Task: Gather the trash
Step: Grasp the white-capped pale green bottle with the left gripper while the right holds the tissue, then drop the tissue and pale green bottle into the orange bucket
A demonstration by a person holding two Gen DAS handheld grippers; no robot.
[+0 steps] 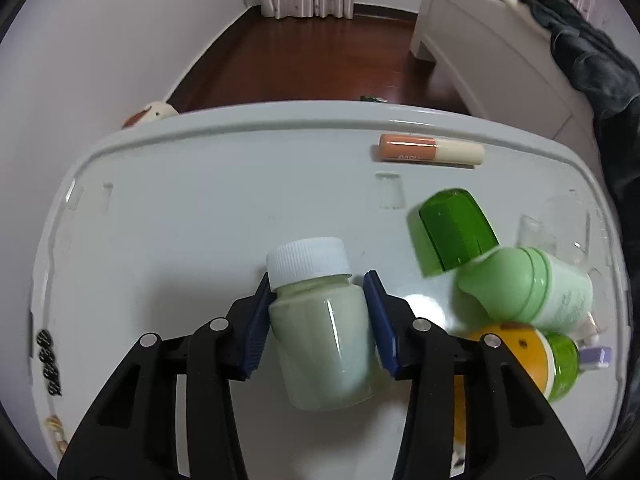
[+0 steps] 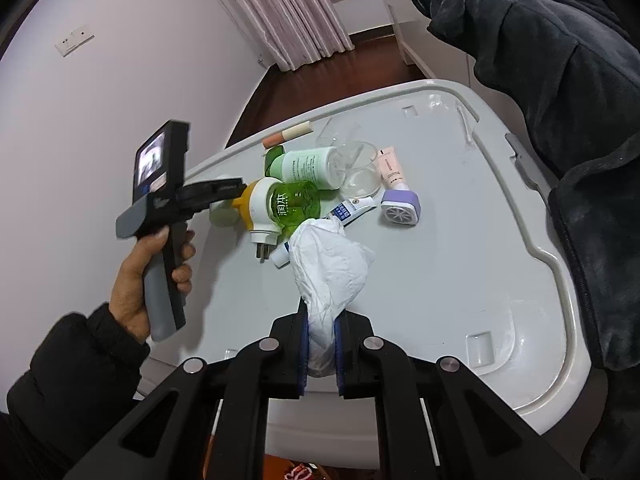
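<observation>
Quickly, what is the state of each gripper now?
Left gripper: closed on the pale green bottle with white ribbed cap.
Right gripper: closed on the crumpled white tissue.

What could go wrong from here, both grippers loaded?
1. The left gripper holds the pale green bottle tilted; the right pad barely touches it, so it may slip.
2. The right gripper pinches only the crumpled tissue's end; its loose part could snag the toothpaste tube alongside.
</observation>
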